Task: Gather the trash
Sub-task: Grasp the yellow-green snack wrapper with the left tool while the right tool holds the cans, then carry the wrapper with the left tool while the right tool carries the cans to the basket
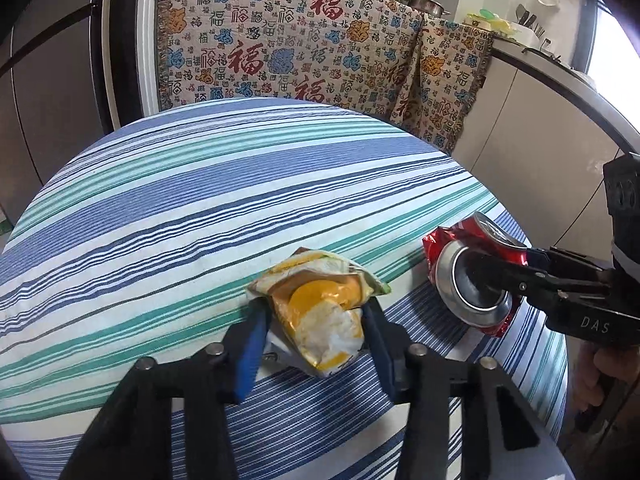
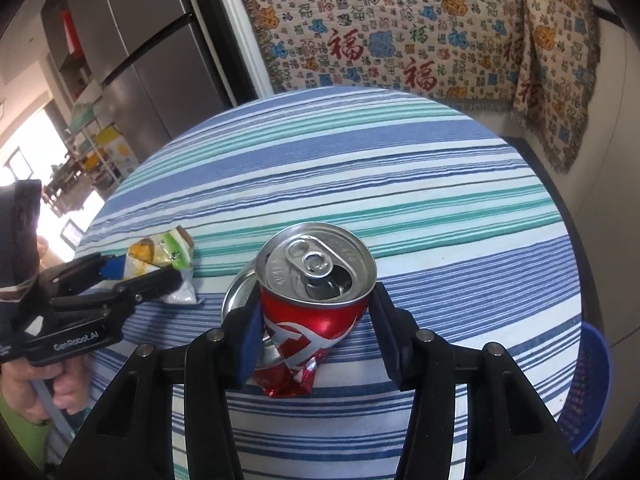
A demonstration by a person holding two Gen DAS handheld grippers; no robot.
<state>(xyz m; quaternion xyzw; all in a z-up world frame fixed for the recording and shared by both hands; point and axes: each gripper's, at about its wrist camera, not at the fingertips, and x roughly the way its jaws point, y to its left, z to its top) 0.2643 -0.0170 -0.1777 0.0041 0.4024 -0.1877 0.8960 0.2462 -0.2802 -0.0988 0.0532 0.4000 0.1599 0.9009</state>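
A crumpled yellow, white and green snack wrapper (image 1: 320, 320) lies on the striped tablecloth (image 1: 200, 200), and my left gripper (image 1: 314, 306) is shut on it, a blue pad pressing each side. In the right wrist view the wrapper (image 2: 164, 250) shows at the left with the left gripper (image 2: 148, 270) around it. A crushed red soda can (image 2: 316, 264), top up with the tab opened, sits between the pads of my right gripper (image 2: 316, 296), which is shut on it. From the left wrist view the can (image 1: 448, 276) shows its silver base, with the right gripper (image 1: 492, 276) reaching in from the right.
A round table (image 2: 400, 180) carries both items. A patterned blanket (image 1: 280, 40) hangs over the counter behind it. A blue mesh basket (image 2: 588, 392) stands below the table's right edge. A steel fridge (image 2: 152, 60) is at the back left. A person's hand (image 2: 48, 392) holds the left gripper's handle.
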